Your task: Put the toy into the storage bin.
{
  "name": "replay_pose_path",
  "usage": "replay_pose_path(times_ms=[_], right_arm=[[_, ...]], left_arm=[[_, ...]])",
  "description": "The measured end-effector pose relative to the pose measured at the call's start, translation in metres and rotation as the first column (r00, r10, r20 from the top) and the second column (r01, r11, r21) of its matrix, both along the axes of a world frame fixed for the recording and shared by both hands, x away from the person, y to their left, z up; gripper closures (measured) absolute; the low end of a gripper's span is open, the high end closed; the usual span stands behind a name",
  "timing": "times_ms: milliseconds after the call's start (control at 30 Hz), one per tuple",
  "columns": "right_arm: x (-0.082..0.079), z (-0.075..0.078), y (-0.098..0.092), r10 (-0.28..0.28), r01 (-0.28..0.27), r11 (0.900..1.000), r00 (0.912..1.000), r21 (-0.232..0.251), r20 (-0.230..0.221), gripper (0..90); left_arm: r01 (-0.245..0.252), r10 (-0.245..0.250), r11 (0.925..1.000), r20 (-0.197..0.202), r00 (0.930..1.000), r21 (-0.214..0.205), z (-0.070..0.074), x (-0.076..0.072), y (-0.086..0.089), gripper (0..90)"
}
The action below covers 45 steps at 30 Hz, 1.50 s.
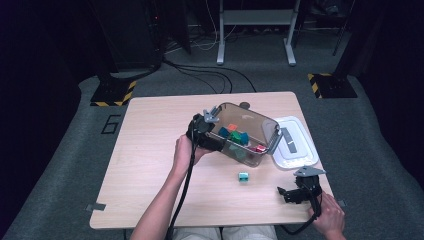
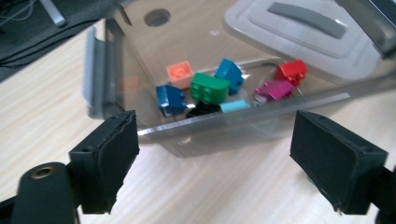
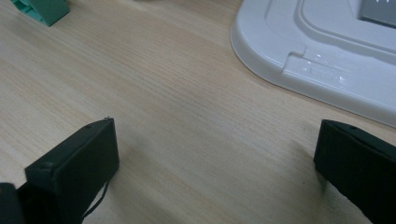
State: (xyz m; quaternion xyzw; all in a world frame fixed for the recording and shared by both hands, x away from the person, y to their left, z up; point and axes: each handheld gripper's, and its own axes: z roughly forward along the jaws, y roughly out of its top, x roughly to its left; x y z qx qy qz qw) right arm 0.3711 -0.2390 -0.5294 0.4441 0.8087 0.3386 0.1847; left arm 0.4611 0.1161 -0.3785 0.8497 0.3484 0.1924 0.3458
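While the left gripper (image 2: 215, 154) stands with its pads (image 2: 116, 156) spread wide and nothing between them, the near wall of the clear bin (image 2: 116, 65) lies straight ahead of the jaws, just beyond their tips, and it looks tilted in the high view, its open mouth facing up and away from the hand. Inside it, toy bricks (image 2: 210, 86) in orange, green, blue, red and magenta lie bunched against the low side. Farther out, the white lid (image 1: 295, 145) rests flat on the table (image 1: 150, 160) just beside the bin's far end. The right gripper (image 1: 287, 194) waits near the table's front right corner, its pads (image 3: 74, 172) likewise spread and empty over bare wood, with the lid's edge ahead on one side. One loose teal brick (image 1: 243, 177) lies between the two hands, in front of the bin; judging from the high view, the right gripper is somewhat nearer to it, and its jaws already point that way.
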Motion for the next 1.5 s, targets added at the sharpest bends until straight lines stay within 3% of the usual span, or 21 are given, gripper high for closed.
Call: replay_pose_path(times_ms=[267,567,633,900,1167,1500], right_arm=[[0.0,0.0,0.0,0.0,0.0,1.0,1.0,0.0,0.0,0.0],[0.0,0.0,0.0,-0.002,0.002,1.0,1.0,0.001,-0.001,0.0],[0.0,0.0,0.0,-0.002,0.002,1.0,1.0,0.001,-0.001,0.0],[0.0,0.0,0.0,0.0,0.0,1.0,1.0,0.0,0.0,0.0],[0.0,0.0,0.0,-0.001,0.001,1.0,1.0,0.001,-0.001,0.0],[0.0,0.0,0.0,0.001,-0.001,1.0,1.0,-0.001,0.001,0.0]], left_arm=[[0.016,-0.017,0.9996,-0.027,0.9995,-0.025,-0.026,-0.016,0.0,13.6],[0.066,-0.069,0.9968,-0.066,0.9954,-0.045,-0.062,-0.029,-0.021,13.1],[0.088,-0.09,0.9958,-0.07,0.9935,-0.026,-0.068,-0.032,-0.024,13.2],[0.141,-0.145,0.9888,-0.11,0.9832,-0.049,-0.097,-0.038,-0.043,11.1],[0.167,-0.172,0.9847,-0.124,0.9773,-0.05,-0.114,-0.042,-0.056,11.1],[0.192,-0.197,0.9802,-0.142,0.9701,-0.051,-0.125,-0.043,-0.07,9.8]])
